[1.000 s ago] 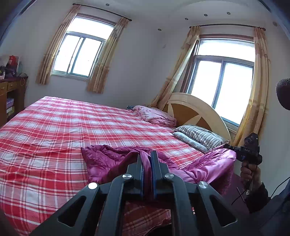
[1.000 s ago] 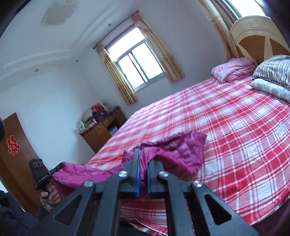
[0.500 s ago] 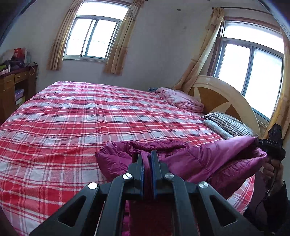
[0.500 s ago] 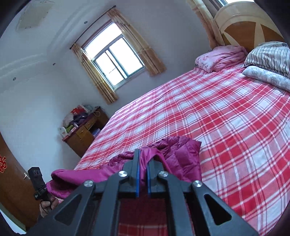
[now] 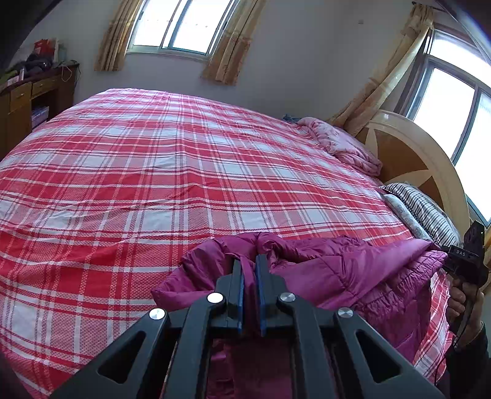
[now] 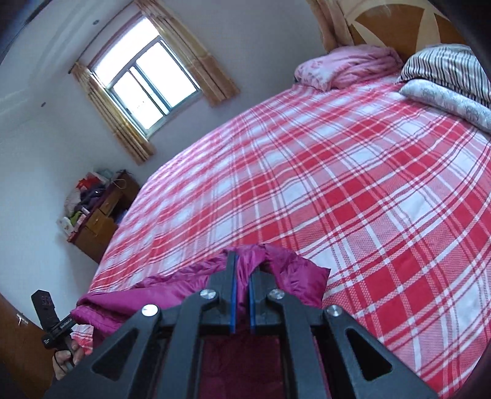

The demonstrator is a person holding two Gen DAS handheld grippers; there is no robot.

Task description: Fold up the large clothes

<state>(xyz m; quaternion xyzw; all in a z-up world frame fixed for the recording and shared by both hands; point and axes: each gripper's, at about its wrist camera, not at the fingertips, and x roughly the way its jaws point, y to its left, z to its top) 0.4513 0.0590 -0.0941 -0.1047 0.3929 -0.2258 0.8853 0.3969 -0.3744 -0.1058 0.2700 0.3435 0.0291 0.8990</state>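
Observation:
A magenta padded jacket lies stretched along the near edge of a bed with a red plaid sheet. My left gripper is shut on a bunched fold of the jacket at its left end. In the right wrist view the same jacket shows, and my right gripper is shut on a fold at its right end. Each view shows the other gripper held in a hand at the frame's edge: the right gripper and the left gripper. The jacket spans between the two and its lower part hangs out of sight.
A pink folded blanket and striped pillows lie by the cream headboard. A wooden dresser loaded with items stands by the far wall. Curtained windows sit behind the bed.
Both grippers have moved forward and down over the bed, carrying the jacket with them. The jacket now lies lower and further onto the sheet, and both views tilt down more.

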